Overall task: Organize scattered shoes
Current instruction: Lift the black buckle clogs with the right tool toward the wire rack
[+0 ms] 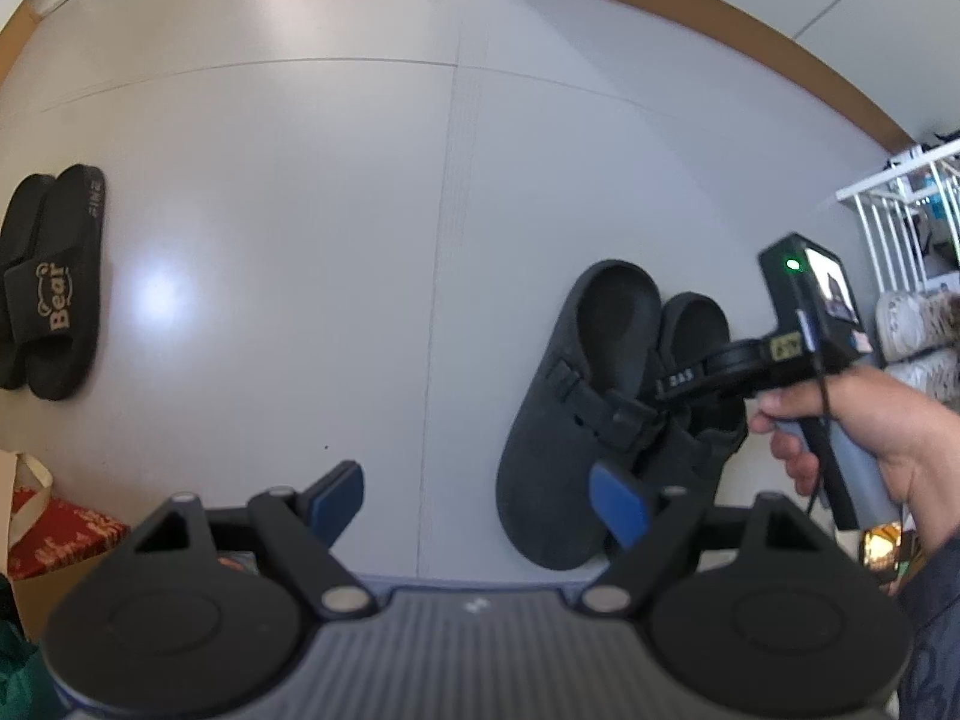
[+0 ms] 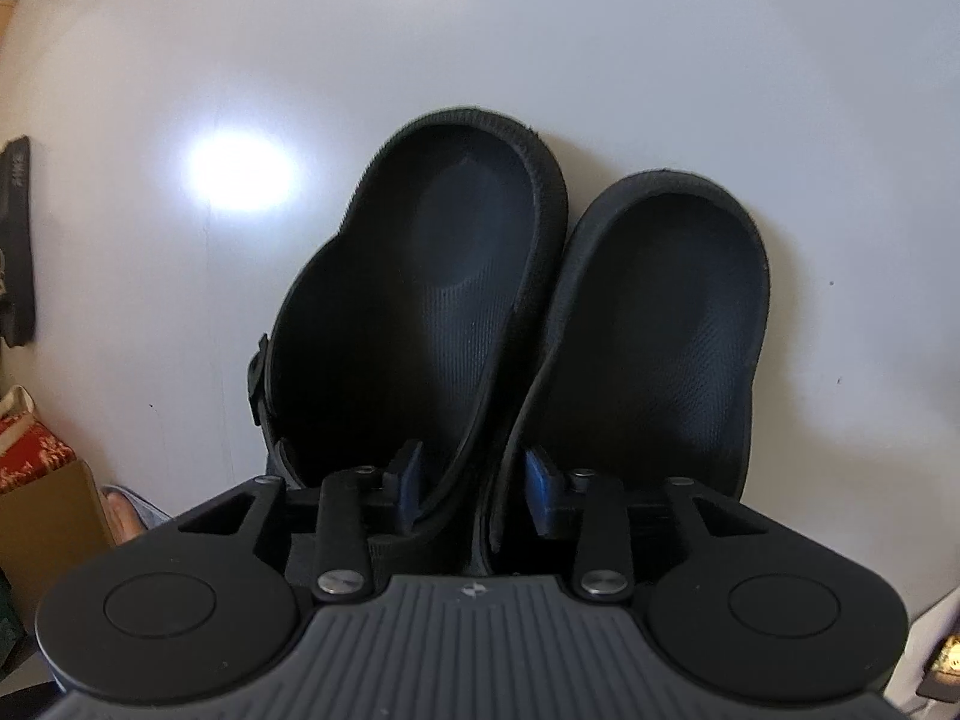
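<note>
Downward, right gripper astride touching clogs

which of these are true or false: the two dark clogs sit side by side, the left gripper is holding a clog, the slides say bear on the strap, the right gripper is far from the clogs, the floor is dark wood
1. The two dark clogs lie side by side on the floor. True.
2. The left gripper holds a clog. False: its jaws stand wide open with nothing between them.
3. The black slides show "Bear" on a strap. True.
4. The right gripper is far from the clogs. False: its fingers straddle the clogs' adjoining inner walls.
5. The floor is dark wood. False: it is pale, glossy tile.
</note>
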`<state>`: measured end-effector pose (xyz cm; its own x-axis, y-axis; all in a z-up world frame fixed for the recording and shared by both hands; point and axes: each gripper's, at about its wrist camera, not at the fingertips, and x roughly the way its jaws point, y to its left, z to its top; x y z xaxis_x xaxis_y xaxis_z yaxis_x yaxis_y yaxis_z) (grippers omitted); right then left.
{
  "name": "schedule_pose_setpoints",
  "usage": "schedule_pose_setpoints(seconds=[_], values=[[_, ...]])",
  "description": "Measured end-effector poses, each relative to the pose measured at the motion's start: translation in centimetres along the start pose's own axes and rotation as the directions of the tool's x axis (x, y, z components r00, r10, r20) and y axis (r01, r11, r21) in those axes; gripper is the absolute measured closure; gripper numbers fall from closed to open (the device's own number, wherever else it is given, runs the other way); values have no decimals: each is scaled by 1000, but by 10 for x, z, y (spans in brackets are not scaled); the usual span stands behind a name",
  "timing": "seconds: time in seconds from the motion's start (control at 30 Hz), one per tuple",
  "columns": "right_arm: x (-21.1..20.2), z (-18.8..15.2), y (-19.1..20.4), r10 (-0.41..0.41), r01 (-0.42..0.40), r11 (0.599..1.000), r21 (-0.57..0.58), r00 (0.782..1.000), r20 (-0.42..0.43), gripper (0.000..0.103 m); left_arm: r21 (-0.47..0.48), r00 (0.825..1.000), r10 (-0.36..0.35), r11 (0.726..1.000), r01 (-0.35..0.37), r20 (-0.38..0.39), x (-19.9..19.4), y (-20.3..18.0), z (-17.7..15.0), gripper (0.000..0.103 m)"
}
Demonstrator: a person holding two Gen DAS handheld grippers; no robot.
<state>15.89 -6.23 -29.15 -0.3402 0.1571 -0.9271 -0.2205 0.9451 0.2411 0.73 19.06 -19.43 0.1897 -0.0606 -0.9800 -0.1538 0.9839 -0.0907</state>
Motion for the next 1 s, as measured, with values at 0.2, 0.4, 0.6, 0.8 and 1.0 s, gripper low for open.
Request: schedule_pose_setpoints(seconds=[0.2,0.4,0.6,0.8,1.0], values=[[14,2,-5,-30,33,998,51,999,-45,57,-18,1000,-16,1000,16,2,-7,-5,-6,17],[18,4,-17,-5,11,998,70,997,-82,52,-49,1000,-8,999,8,-1,-3,5,-2,17],[19,3,-37,52,-43,995,90,994,-92,40,-55,1000,6,998,-6,-11,3,3,-3,17],[10,-4,-42,10,-7,999,36,996,-89,57,-72,1000,2,997,-2,3,46,-6,-18,17],[-13,-17,-58,29,-28,998,49,999,-28,68,-48,1000,-7,999,8,24,36,-13,-17,17]])
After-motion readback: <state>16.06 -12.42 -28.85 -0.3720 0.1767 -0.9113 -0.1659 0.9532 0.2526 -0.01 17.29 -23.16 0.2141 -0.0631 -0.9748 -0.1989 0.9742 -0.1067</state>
